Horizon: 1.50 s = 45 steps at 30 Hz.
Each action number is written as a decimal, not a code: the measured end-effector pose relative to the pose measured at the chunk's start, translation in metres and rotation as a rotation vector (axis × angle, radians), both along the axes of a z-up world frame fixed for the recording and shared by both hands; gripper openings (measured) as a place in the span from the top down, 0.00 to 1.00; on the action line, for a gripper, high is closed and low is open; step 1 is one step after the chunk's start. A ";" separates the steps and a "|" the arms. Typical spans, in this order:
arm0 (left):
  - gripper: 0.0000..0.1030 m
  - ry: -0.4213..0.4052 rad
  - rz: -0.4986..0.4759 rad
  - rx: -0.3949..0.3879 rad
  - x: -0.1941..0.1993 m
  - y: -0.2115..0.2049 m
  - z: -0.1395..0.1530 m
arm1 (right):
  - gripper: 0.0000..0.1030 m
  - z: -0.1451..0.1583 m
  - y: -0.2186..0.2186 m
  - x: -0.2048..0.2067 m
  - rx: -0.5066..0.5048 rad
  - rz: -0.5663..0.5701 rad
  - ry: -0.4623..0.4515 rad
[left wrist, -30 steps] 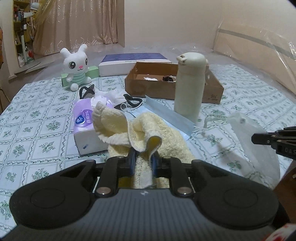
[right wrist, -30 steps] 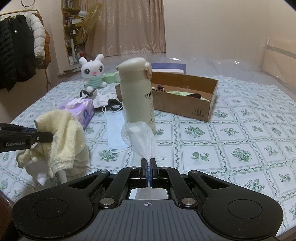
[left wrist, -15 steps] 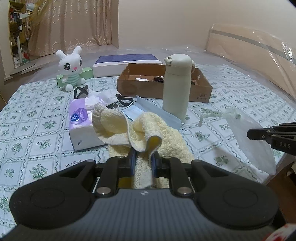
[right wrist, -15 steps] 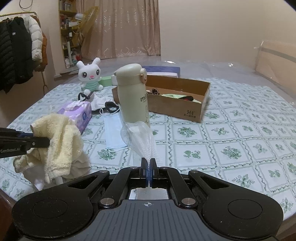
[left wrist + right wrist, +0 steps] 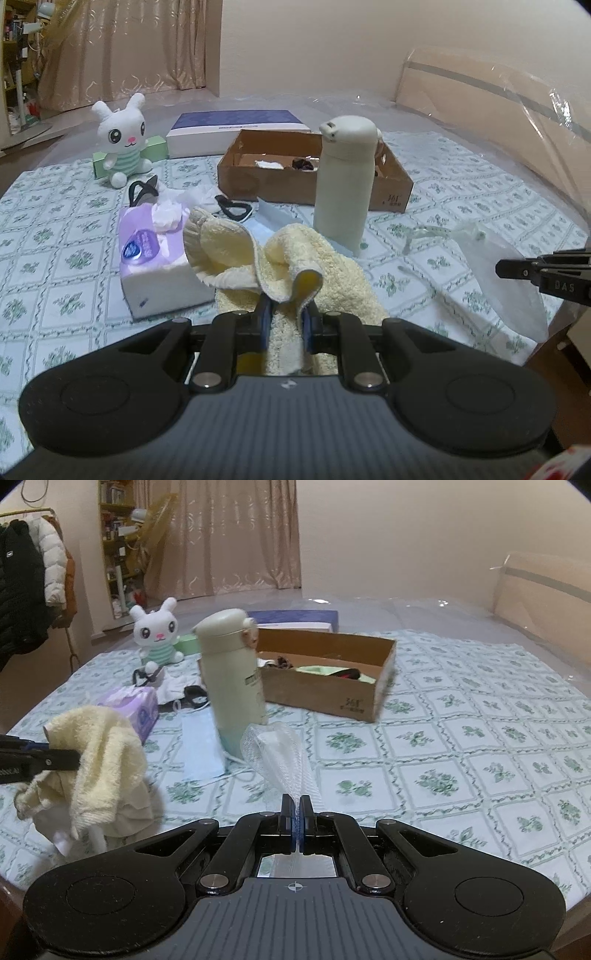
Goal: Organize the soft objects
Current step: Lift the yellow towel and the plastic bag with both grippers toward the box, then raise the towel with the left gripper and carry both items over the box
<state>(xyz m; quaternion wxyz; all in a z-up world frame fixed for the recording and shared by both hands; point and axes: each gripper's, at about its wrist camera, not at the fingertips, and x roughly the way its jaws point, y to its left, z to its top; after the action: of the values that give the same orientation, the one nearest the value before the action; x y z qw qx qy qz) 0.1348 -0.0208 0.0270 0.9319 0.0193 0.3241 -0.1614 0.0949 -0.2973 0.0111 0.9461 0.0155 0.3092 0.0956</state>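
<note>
A pale yellow towel [image 5: 314, 266] hangs bunched from my left gripper [image 5: 286, 314], whose jaws are shut on a fold of it, lifted above the near part of the bed. The right wrist view has the same towel [image 5: 107, 760] at the left, held by my left gripper [image 5: 70, 758]. My right gripper [image 5: 296, 812] is shut on the edge of a white mesh bag [image 5: 280, 757], which stands up in front of it. In the left wrist view the mesh bag [image 5: 506, 273] hangs at the right from my right gripper [image 5: 502, 267].
On the green-patterned bedspread [image 5: 461, 746] stand a cream thermos bottle [image 5: 234, 679], an open cardboard box [image 5: 332, 686] holding soft items, a purple tissue pack [image 5: 155, 251], a blue face mask [image 5: 201, 746], a plush rabbit [image 5: 122, 138] and a flat blue-white box [image 5: 236, 129].
Both views have pulled back and tilted slightly, so the bottle and box sit farther away. The towel and the mesh bag stay gripped as before.
</note>
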 end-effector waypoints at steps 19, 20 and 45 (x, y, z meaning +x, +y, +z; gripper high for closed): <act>0.85 -0.033 -0.108 0.080 0.136 0.016 0.045 | 0.99 0.027 -0.090 0.088 -0.008 -0.105 -0.012; 0.86 -0.036 -0.109 0.087 0.144 0.016 0.047 | 0.99 0.029 -0.094 0.093 -0.008 -0.105 -0.013; 0.86 -0.048 -0.179 0.049 0.281 -0.007 0.119 | 0.99 0.091 -0.088 0.247 -0.067 0.056 -0.058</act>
<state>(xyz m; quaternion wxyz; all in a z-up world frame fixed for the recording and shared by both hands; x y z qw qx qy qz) 0.4156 -0.0276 0.1463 0.9207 0.0747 0.3023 -0.2354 0.3414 -0.3855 0.1022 0.9516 -0.0277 0.2848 0.1122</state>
